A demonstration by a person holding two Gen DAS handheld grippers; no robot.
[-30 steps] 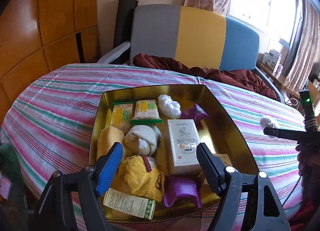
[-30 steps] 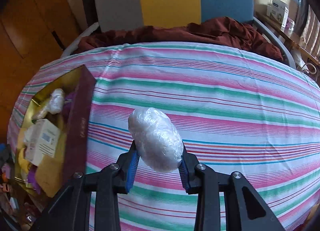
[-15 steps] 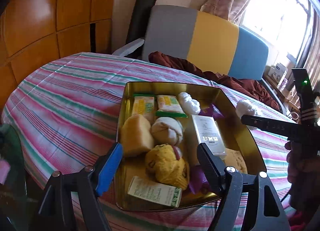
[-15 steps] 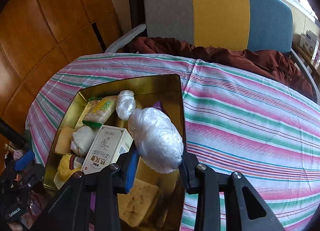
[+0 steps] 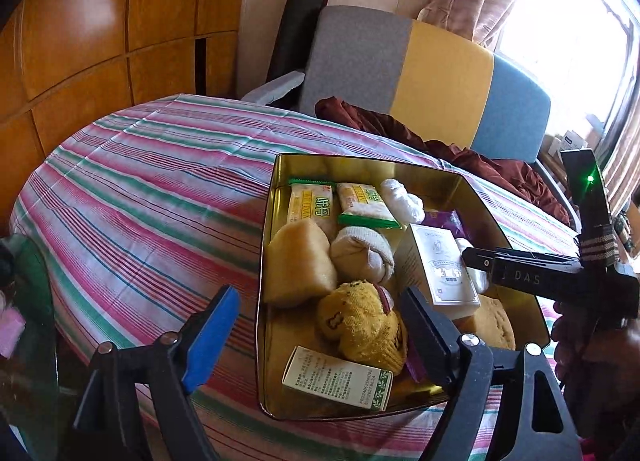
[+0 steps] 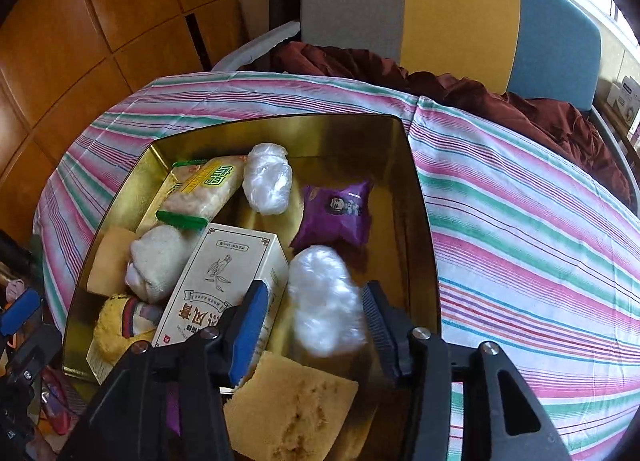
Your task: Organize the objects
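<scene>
Right gripper: jaws now spread; the white plastic-wrapped bundle, clamped 0.5 s ago, sits blurred between the fingers, touching neither, inside the gold tin, lower centre of frame, beside the white carton and below the purple packet. Left gripper: jaws apart, empty, as before, at the tin's near-left corner. Tin rests on the striped tablecloth. Beyond, upper frame: grey-yellow-blue chair, wood panelling upper left.
</scene>
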